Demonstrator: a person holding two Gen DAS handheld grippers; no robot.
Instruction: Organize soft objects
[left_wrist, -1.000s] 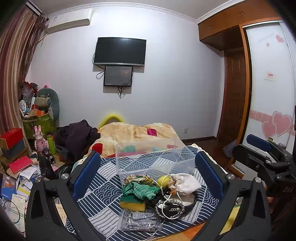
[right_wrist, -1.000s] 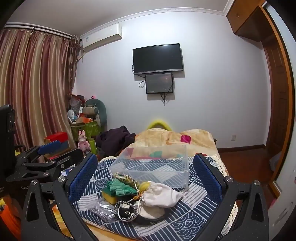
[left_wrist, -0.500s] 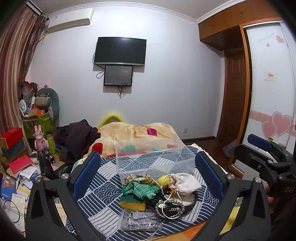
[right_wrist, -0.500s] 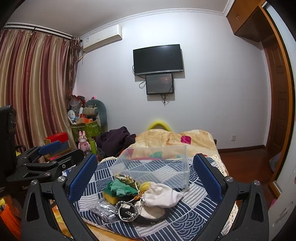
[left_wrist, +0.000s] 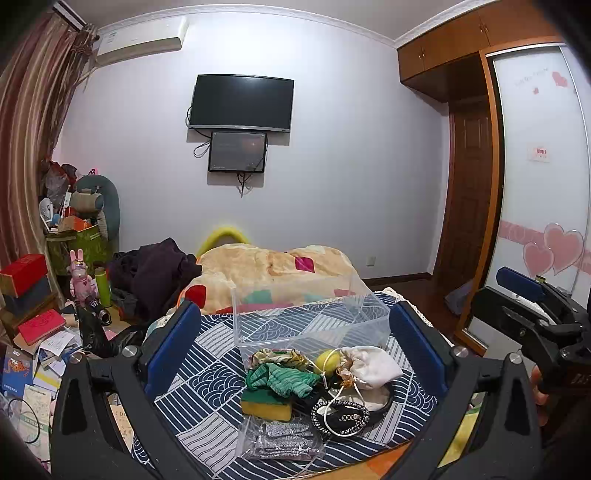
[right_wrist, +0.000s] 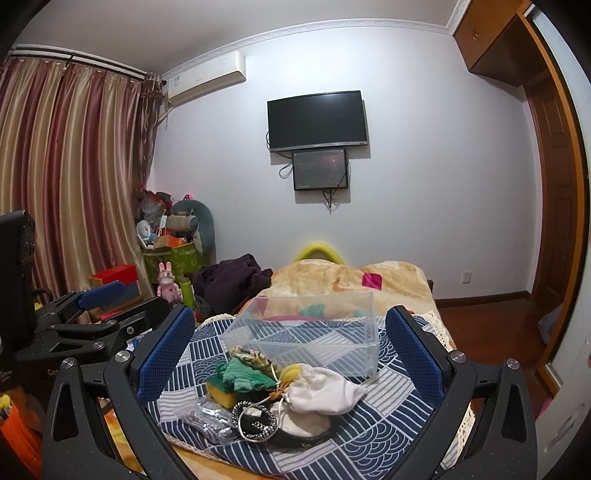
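Note:
A pile of small things lies on a blue patterned cloth (left_wrist: 207, 384): a green knit cloth (left_wrist: 284, 380) on a yellow-green sponge (left_wrist: 266, 404), a white drawstring pouch (left_wrist: 369, 367), a yellow ball (left_wrist: 327, 360), a black beaded band (left_wrist: 341, 413) and a silver item in a clear bag (left_wrist: 282, 441). A clear plastic box (left_wrist: 310, 317) stands empty behind the pile. My left gripper (left_wrist: 295, 347) is open, held back from the pile. My right gripper (right_wrist: 291, 350) is open too, above the pile (right_wrist: 295, 391) and box (right_wrist: 310, 328).
A bed with an orange blanket (left_wrist: 273, 269) and dark clothes (left_wrist: 151, 273) lies behind the box. Books and toys clutter the floor at the left (left_wrist: 37, 332). A wardrobe (left_wrist: 535, 184) stands on the right. Each gripper shows at the edge of the other's view (right_wrist: 92, 321).

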